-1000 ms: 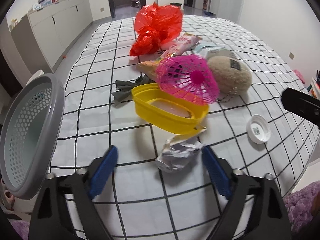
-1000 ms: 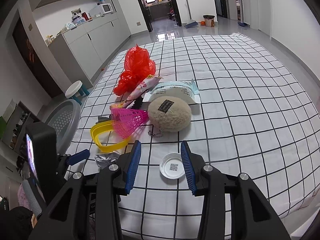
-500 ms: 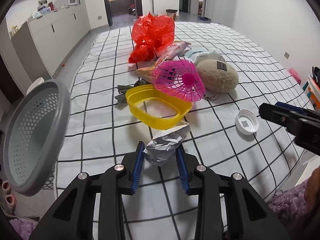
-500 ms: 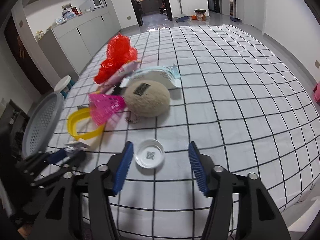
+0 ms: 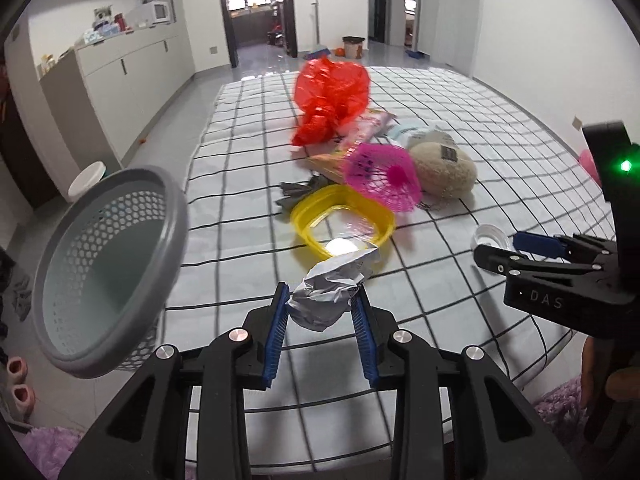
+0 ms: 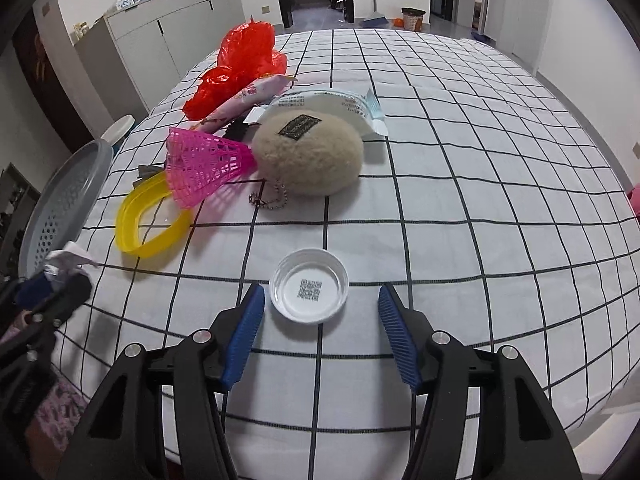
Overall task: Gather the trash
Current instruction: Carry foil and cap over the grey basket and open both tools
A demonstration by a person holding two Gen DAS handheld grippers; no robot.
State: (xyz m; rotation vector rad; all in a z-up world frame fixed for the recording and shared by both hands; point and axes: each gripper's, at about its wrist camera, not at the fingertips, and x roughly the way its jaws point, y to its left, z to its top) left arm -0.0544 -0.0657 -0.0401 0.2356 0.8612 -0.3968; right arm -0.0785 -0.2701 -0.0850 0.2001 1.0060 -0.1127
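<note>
Grey plastic mesh, the basket [image 5: 108, 268] is my landmark: it hangs tilted off the bed's near-left corner, mouth towards me. Beyond it on the checked sheet [image 5: 248, 184], and well clear of it, sit the red bag [image 5: 332, 96], the plush pouch [image 5: 444, 170], the pink shuttlecock [image 5: 380, 178] and the yellow lid [image 5: 342, 226].

A second ago my left gripper [image 5: 320, 308] stood wide around the crumpled foil wrapper [image 5: 326, 298] on the sheet. Now its blue pads [image 5: 276, 332] pinch the wrapper from both sides, and it appears lifted off the cloth, just right of the basket rim. I judge that piece secured and only needing a short swing left into the basket.

My right gripper [image 6: 320, 324] has meanwhile spread its jaws and come down over the white cap [image 6: 309, 291], which lies on the sheet far to the right of the basket. The cap sits between the fingers, nearer the left one, with neither pad touching it, so it is bracketed but not yet held.

The right wrist view shows the cap's printed code and the gap on each side; the left view shows only a sliver of the cap behind the right gripper's finger. The left view alone shows the basket's empty interior and the wrapper's full shape; from the right I see only a scrap of the wrapper at the frame's left edge.
</note>
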